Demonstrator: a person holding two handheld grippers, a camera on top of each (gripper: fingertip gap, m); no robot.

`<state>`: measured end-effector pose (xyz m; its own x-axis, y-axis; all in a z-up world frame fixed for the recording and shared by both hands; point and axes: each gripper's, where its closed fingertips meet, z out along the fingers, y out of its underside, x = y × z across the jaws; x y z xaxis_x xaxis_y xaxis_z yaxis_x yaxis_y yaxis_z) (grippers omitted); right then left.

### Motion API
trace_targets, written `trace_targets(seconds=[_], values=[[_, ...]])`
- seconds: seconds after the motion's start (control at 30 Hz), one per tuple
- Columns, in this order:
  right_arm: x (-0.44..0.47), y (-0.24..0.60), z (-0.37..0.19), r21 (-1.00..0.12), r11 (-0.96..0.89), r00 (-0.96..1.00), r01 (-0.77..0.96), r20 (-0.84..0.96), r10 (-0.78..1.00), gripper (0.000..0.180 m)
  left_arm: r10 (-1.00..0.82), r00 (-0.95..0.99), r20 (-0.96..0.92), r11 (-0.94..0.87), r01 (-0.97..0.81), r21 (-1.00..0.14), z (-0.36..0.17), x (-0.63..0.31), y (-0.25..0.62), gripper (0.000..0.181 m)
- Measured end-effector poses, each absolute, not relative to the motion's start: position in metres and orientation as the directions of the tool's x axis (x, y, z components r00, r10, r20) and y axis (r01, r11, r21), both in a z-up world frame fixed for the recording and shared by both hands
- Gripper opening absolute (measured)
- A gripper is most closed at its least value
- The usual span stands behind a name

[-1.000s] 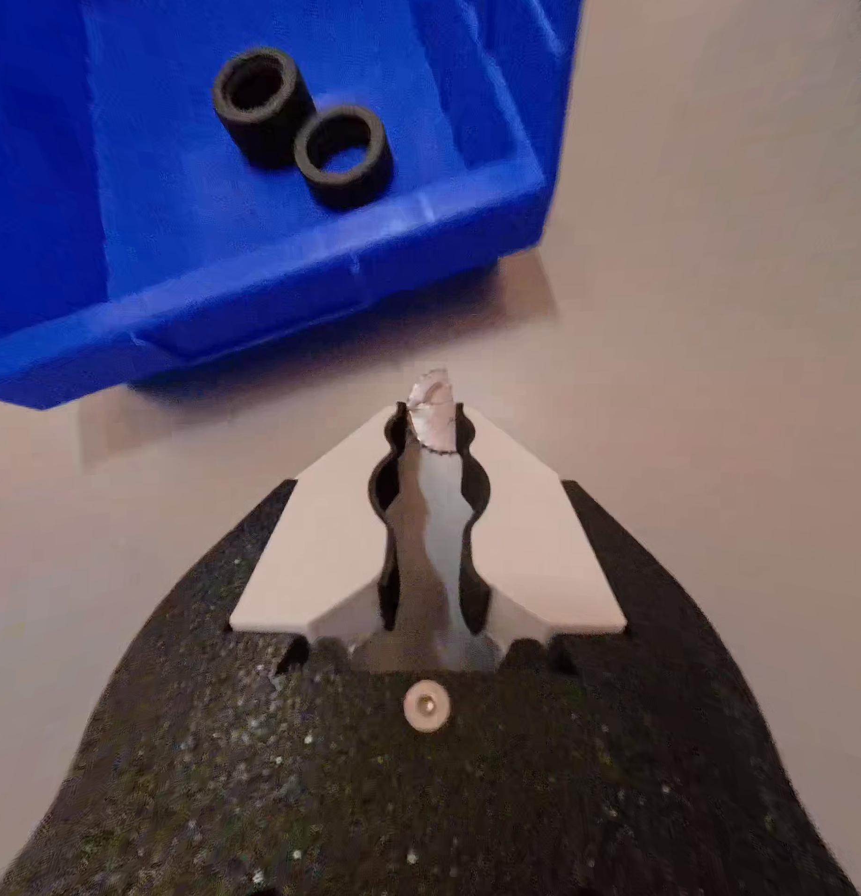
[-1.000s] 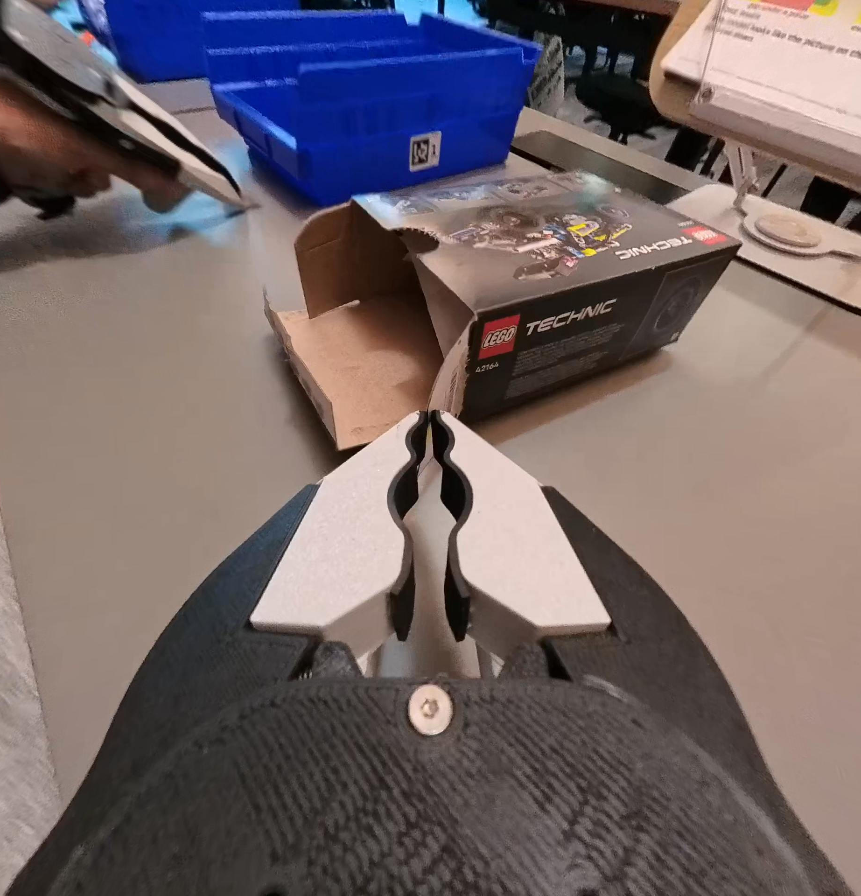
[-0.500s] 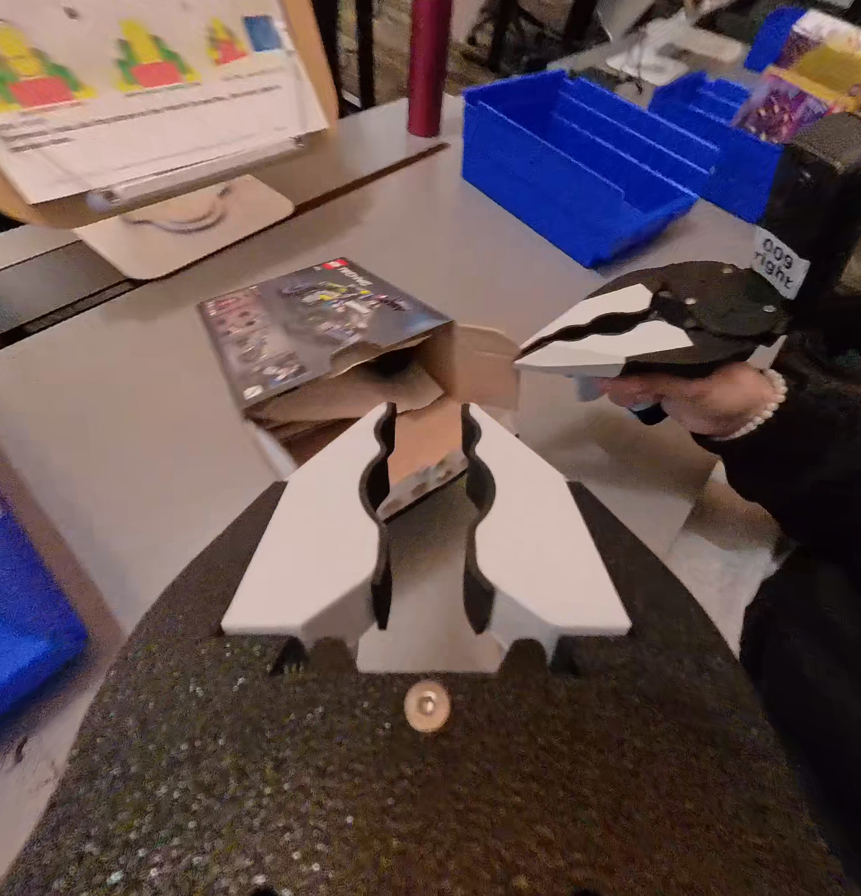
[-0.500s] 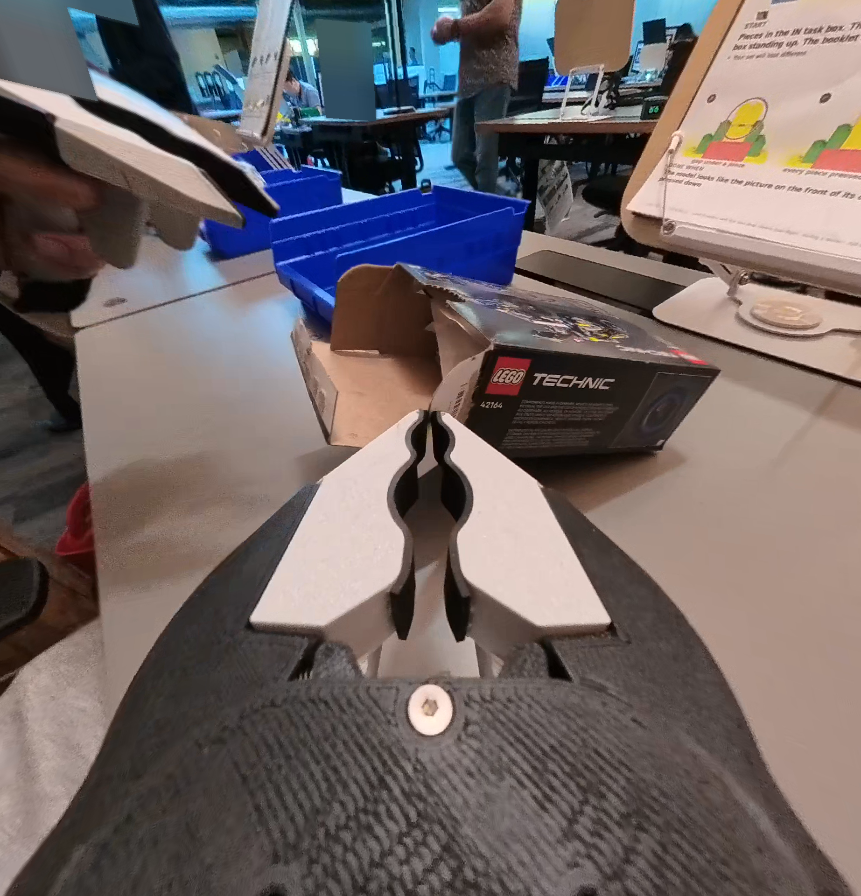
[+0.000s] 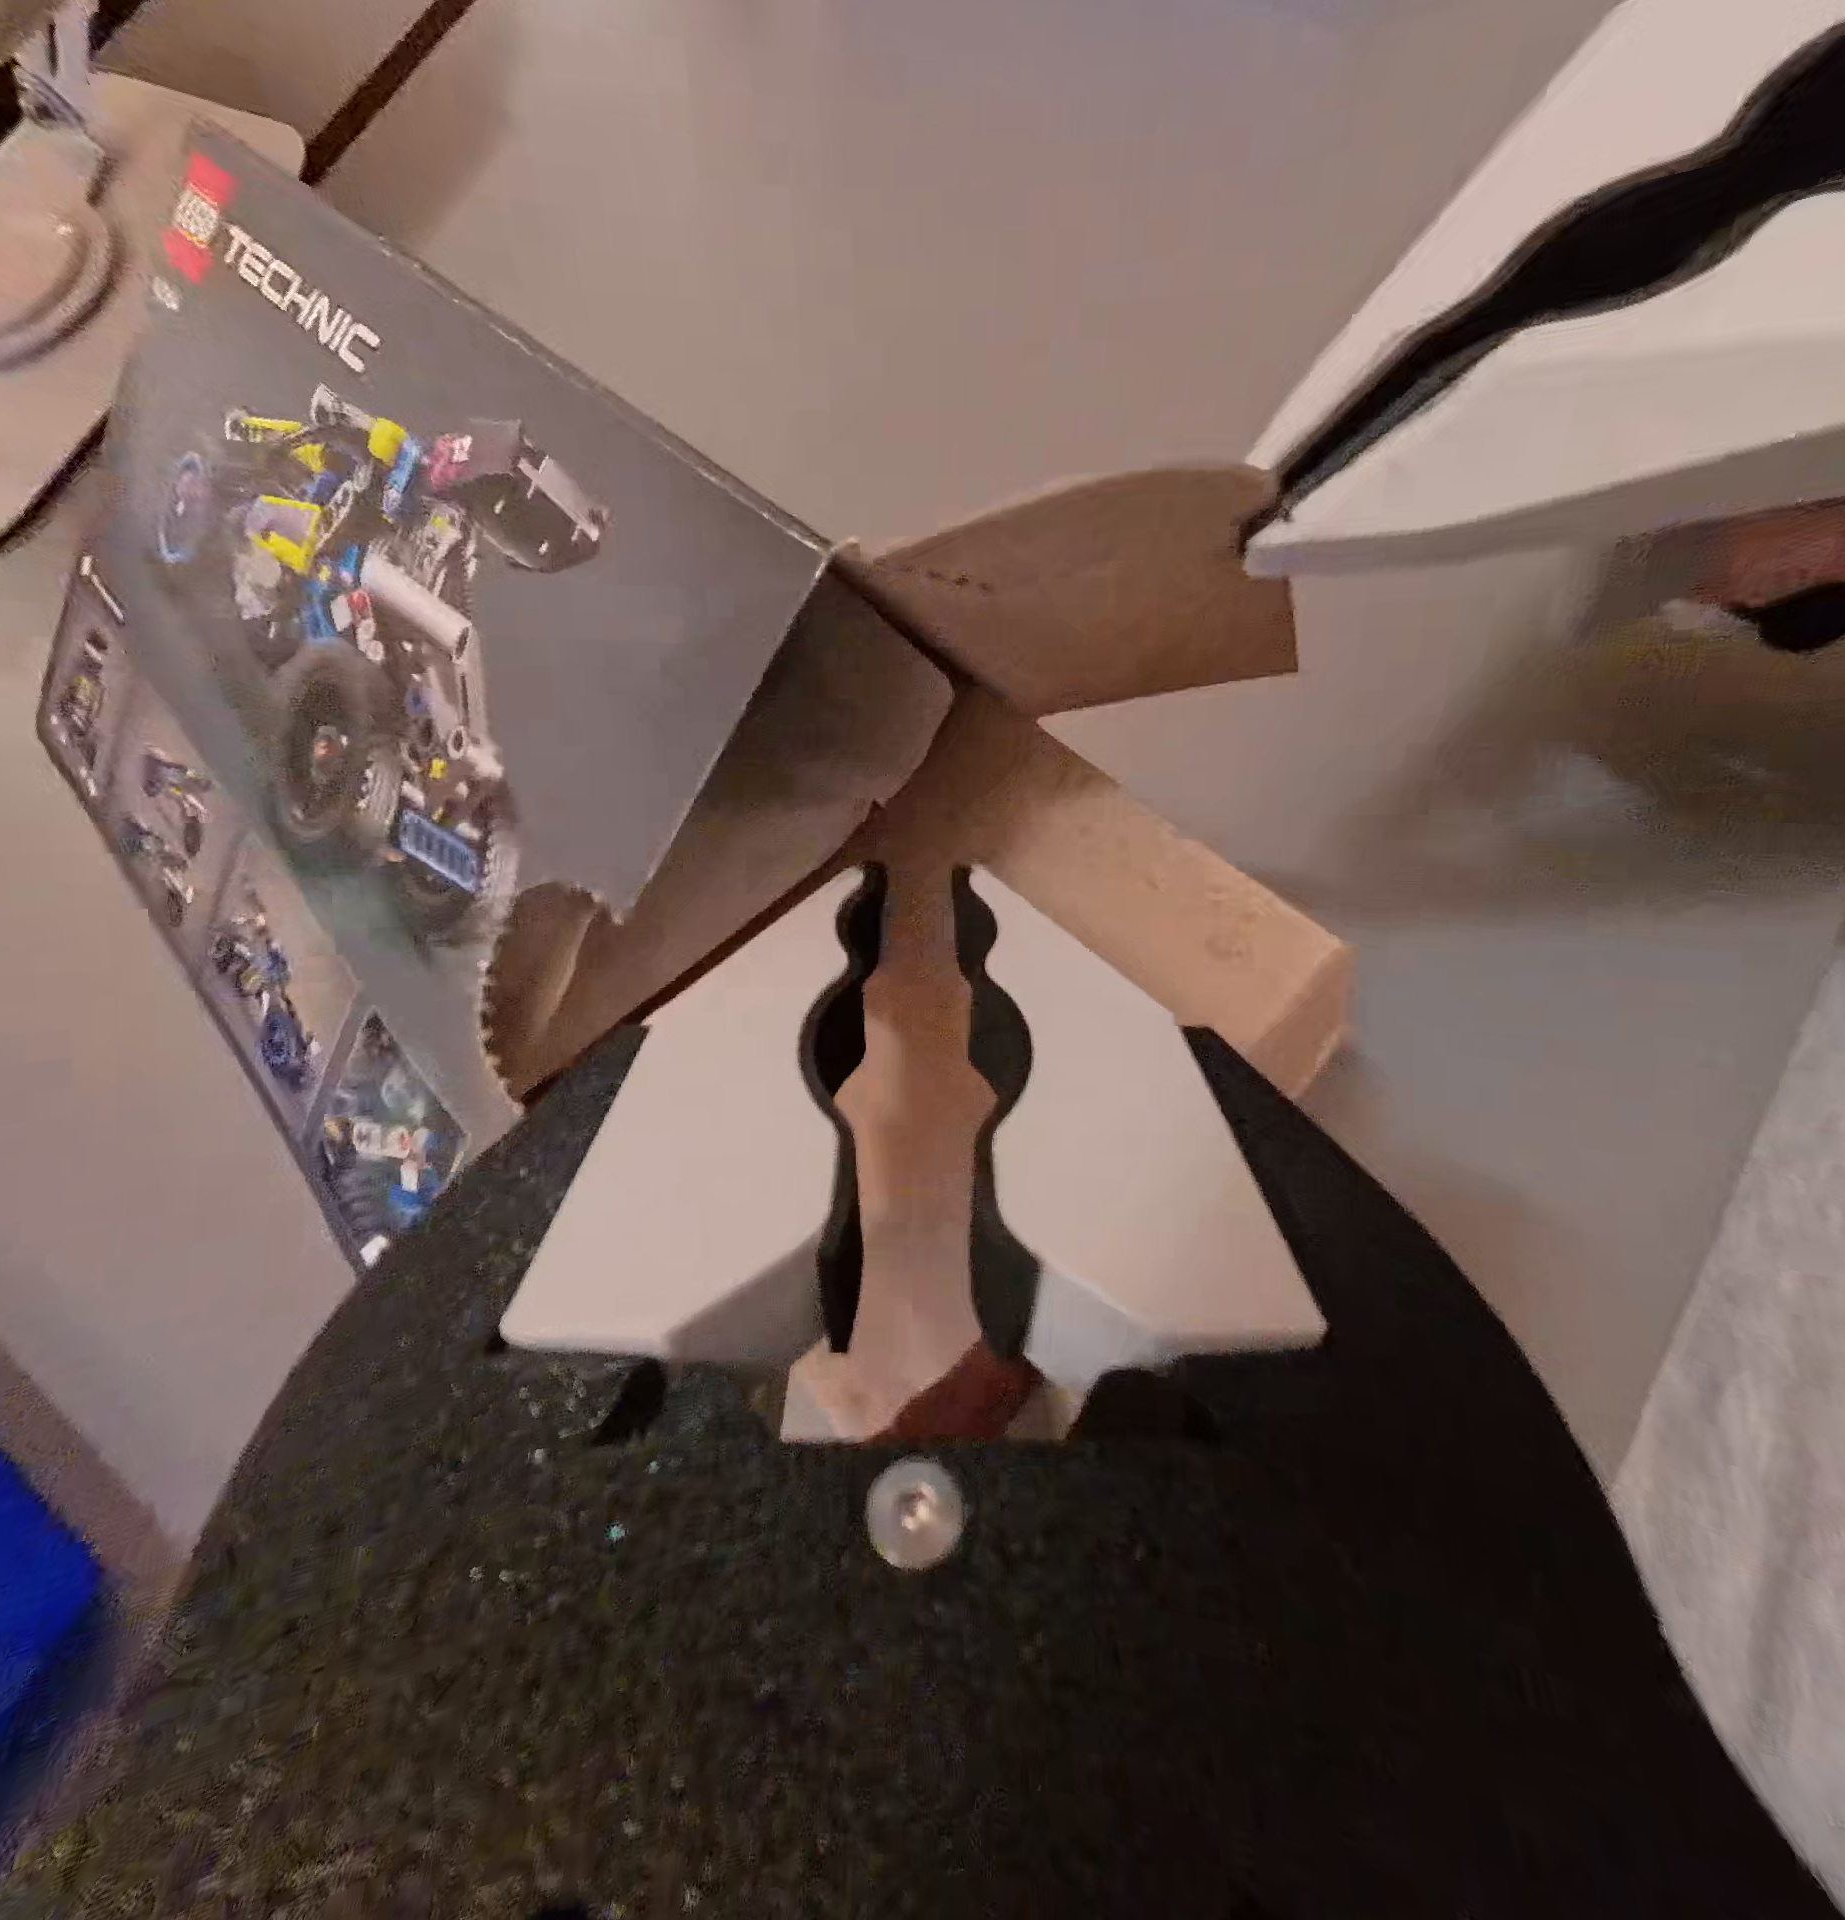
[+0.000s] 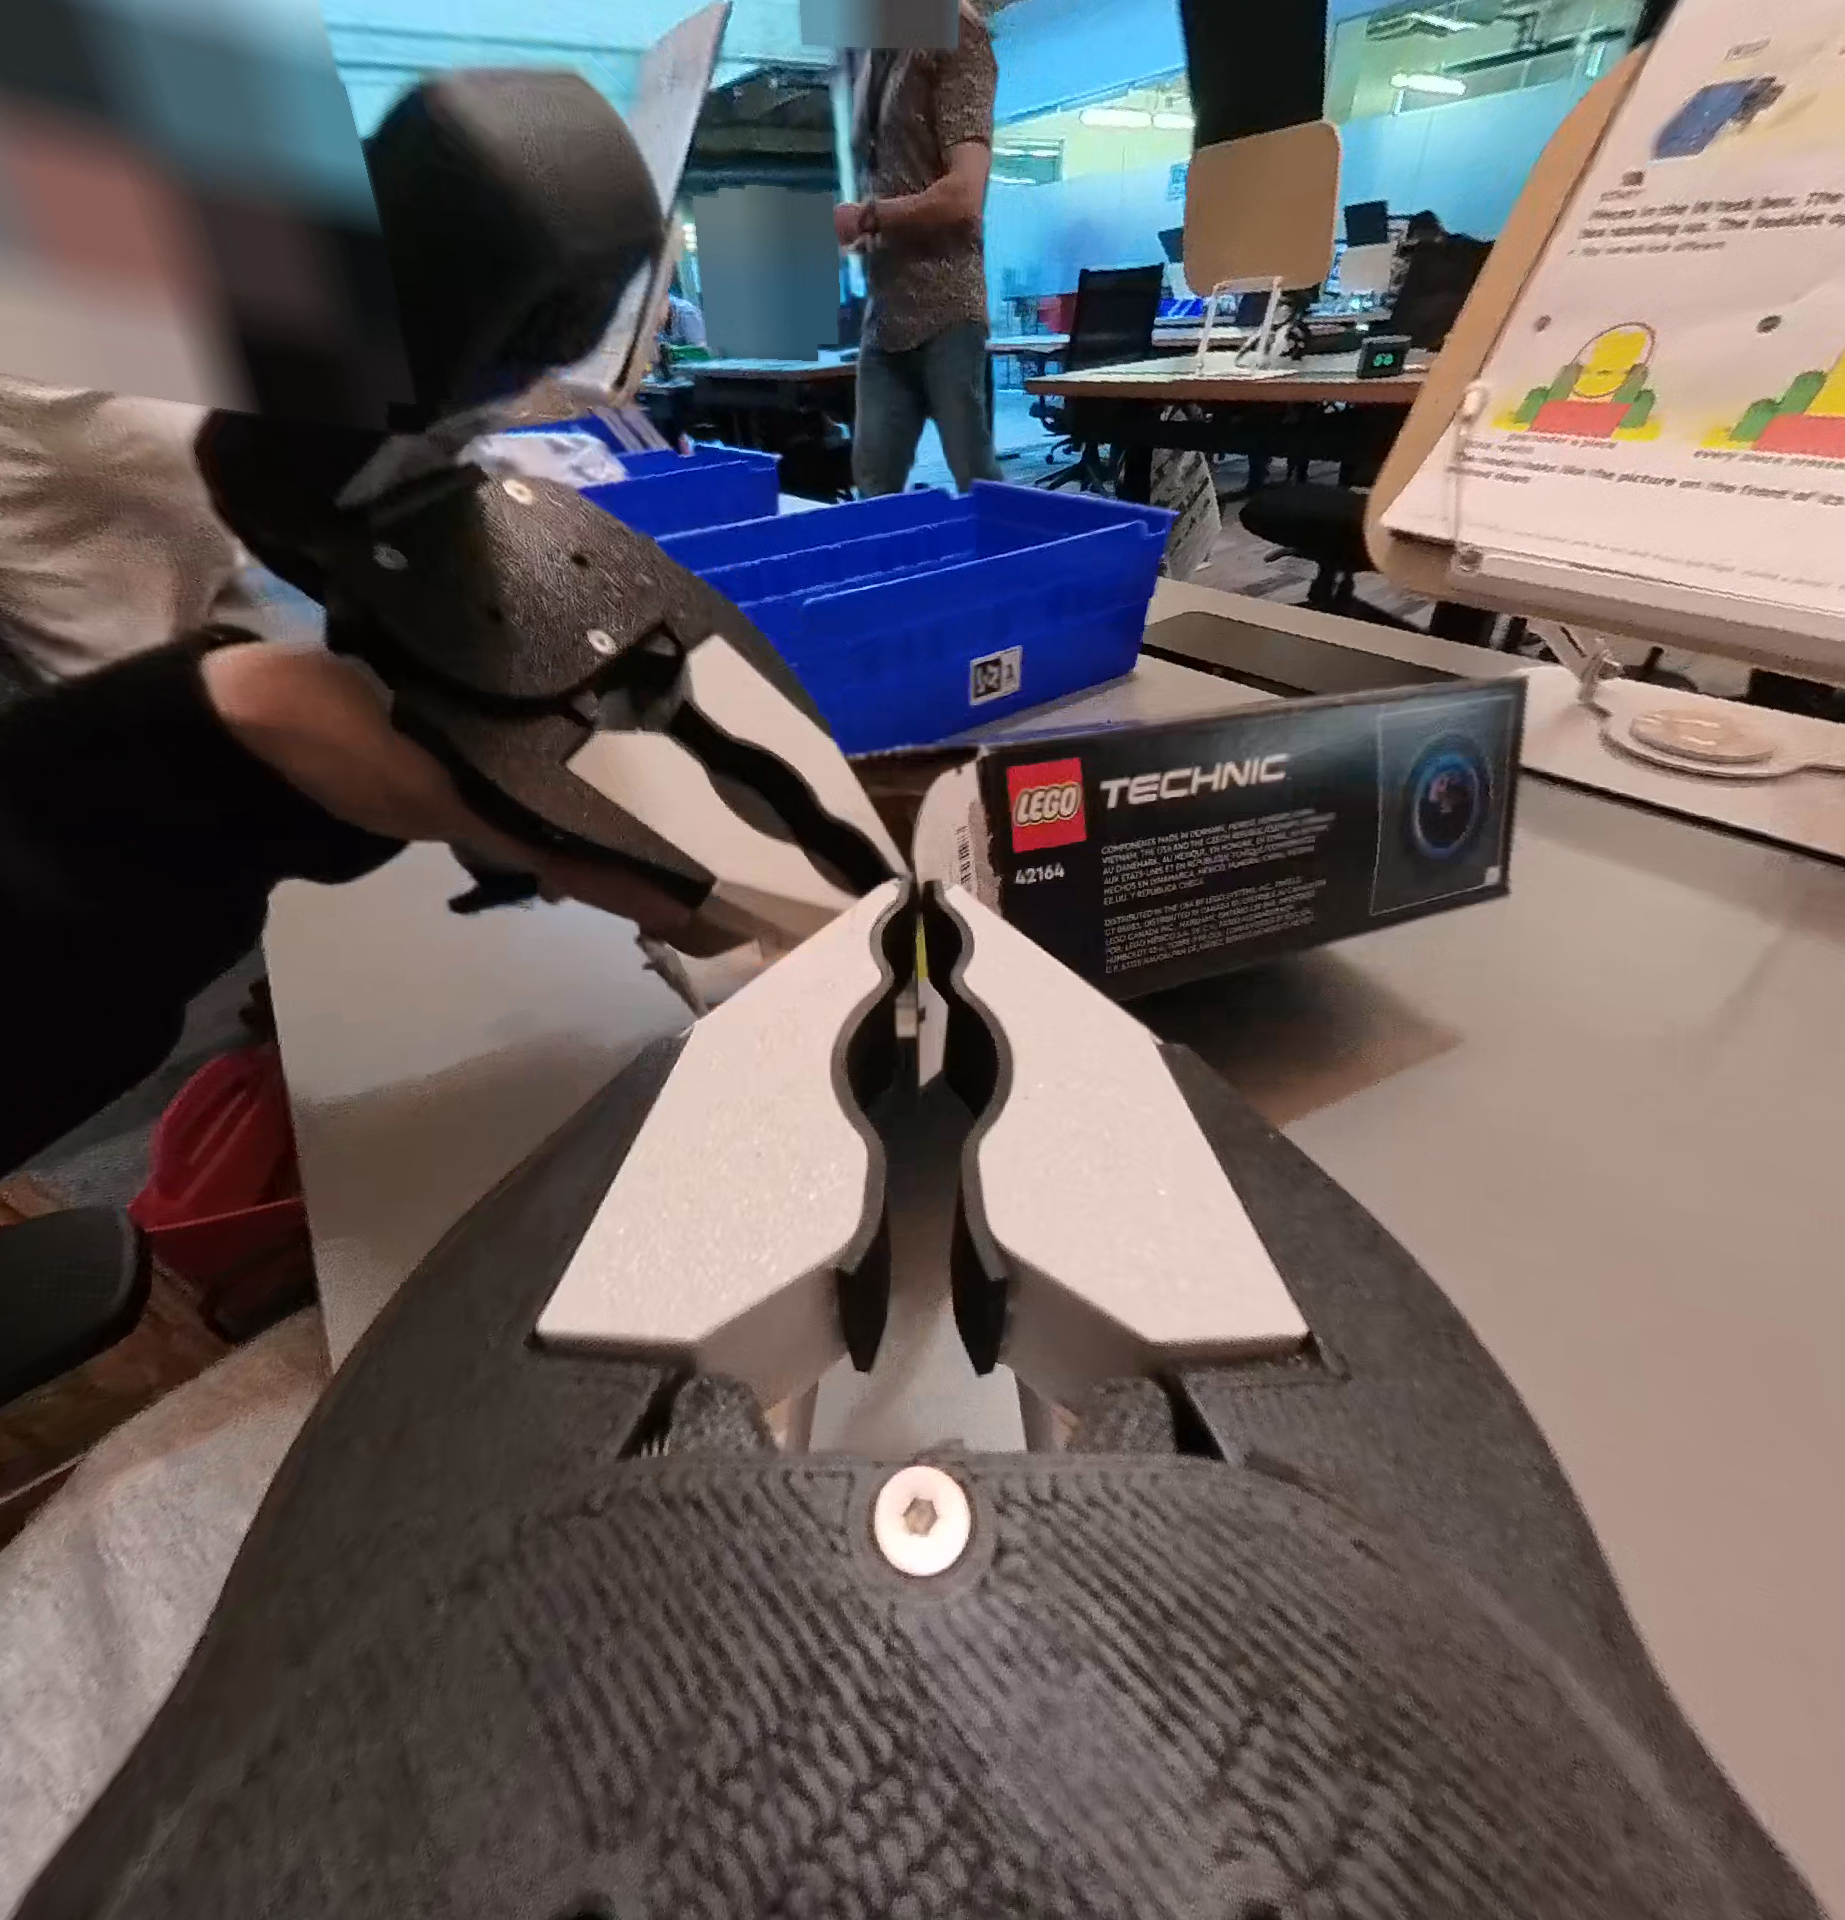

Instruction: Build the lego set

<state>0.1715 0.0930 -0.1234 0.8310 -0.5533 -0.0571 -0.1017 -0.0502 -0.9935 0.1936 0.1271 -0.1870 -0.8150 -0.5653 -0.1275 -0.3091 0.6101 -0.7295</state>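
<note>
The dark lego box (image 5: 430, 644) lies on the grey table (image 5: 1001, 260) with its open end towards me; it also shows in the right wrist view (image 6: 1250, 831). My left gripper (image 5: 915, 878) is open by a narrow gap, with its tips over the pale bottom flap (image 5: 1157, 883) at the box mouth. My right gripper (image 6: 916, 894) is shut on the brown side flap (image 5: 1084, 592), seen edge-on between its jaws. It shows in the left wrist view (image 5: 1250, 520) at the upper right. The left gripper (image 6: 892, 873) shows just left of it, tips almost touching.
Blue bins (image 6: 949, 603) stand behind the box. Another blue bin (image 5: 14, 1610) is at my lower left. An instruction sheet on a stand (image 6: 1676, 364) is at the right. A person (image 6: 918, 312) stands far back. The table's near edge (image 6: 305, 1143) is at the left. Across from one pair of fingers to the other is roughly 8 cm.
My left gripper swung from the blue bin to the box mouth, no longer holds the small clear piece, and its jaws have narrowed. My right gripper moved forward onto the side flap.
</note>
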Motion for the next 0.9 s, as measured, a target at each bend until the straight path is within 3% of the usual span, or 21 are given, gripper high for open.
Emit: trace_targets(seconds=[0.2, 0.33, 0.4, 0.9], values=[[0.168, 0.107, -0.115, -0.996, -0.074, 0.854, -0.047, -0.001, -0.52, 0.0, -0.478, -0.747, -0.461, 0.674, 0.024, -0.738, -0.179, 0.202, 0.128, 0.03], [0.186, 0.101, -0.09, -0.998, -0.06, 0.828, -0.016, 0.021, -0.56, 0.0, -0.546, -0.55, -0.631, 0.691, 0.13, -0.711, -0.149, 0.216, 0.147, 0.021], [0.193, 0.104, -0.075, -0.999, -0.039, 0.831, -0.018, 0.007, -0.556, 0.0, -0.592, -0.382, -0.71, 0.709, 0.172, -0.684, -0.125, 0.226, 0.159, 0.003], [0.188, 0.159, -0.041, -0.999, -0.05, 0.898, 0.016, 0.036, -0.438, 0.0, -0.764, -0.239, -0.599, 0.559, 0.218, -0.8, -0.099, 0.232, 0.177, 0.0]])
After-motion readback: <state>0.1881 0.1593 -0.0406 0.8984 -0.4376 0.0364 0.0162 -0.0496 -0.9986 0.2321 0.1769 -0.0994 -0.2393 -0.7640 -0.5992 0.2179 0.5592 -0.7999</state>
